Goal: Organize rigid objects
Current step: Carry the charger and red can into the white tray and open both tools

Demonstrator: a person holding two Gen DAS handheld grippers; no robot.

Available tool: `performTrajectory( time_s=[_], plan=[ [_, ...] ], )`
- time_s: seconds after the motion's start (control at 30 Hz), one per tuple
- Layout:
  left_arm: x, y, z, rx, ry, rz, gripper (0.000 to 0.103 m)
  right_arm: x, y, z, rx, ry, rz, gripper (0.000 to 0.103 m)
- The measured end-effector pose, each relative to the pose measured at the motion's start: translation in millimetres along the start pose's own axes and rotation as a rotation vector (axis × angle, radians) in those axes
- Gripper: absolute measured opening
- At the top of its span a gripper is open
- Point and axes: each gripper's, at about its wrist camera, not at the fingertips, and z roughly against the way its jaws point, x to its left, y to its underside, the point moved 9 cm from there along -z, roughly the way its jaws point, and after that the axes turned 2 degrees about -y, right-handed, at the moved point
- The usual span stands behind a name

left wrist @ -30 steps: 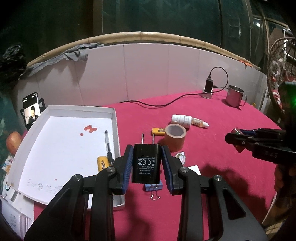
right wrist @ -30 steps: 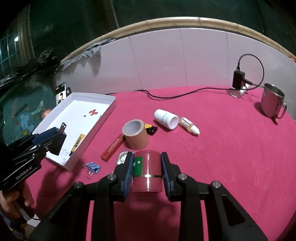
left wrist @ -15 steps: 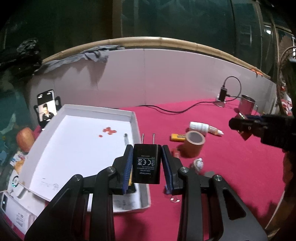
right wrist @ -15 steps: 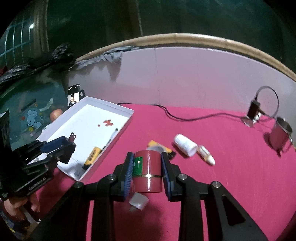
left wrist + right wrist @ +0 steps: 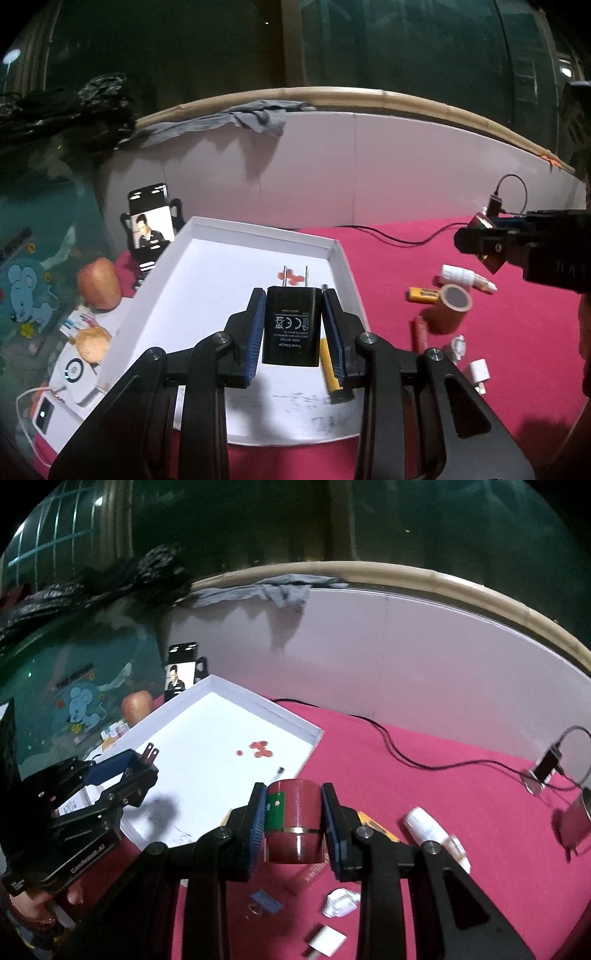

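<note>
Left tongs [image 5: 293,325] clamp a black charger [image 5: 291,325] above the white tray [image 5: 343,266]. Right tongs [image 5: 293,823] clamp a red canister [image 5: 295,821] over the tray's 3 o'clock edge. Released from this height, either could bounce out. The worktop [image 5: 461,794] is red cloth, cluttered; pale wall at 12 o'clock, dark room.

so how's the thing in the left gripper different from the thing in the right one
The black charger is a flat, boxy block with two metal prongs pointing forward; the red canister is a round cylinder with a gold band and green label. The charger hangs over the white tray; the canister is at the tray's edge. Both are clamped between jaws.
</note>
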Motion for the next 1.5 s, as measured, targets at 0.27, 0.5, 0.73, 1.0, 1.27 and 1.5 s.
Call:
performTrajectory(
  time_s=[0.27,0.5,0.73,1.0,1.27,1.5],
  plan=[
    [45,-3,-29,0.082,0.014,0.093,0.03,28,-8,-36,0.073,-0.084,-0.015,0.029],
    [66,10,-49,0.11,-0.089,0.072,0.03,53,1,-84,0.145,-0.065,0.009,0.029],
    [79,21,-61,0.132,-0.106,0.109,0.03,69,2,-106,0.145,-0.014,0.06,0.029],
    [85,25,-67,0.139,-0.114,0.135,0.03,74,0,-113,0.133,0.026,0.1,0.029],
    [83,30,-72,0.152,-0.112,0.144,0.03,79,0,-115,0.128,0.034,0.121,0.029],
    [85,33,-73,0.155,-0.116,0.154,0.03,83,1,-116,0.123,0.043,0.135,0.029]
  ],
)
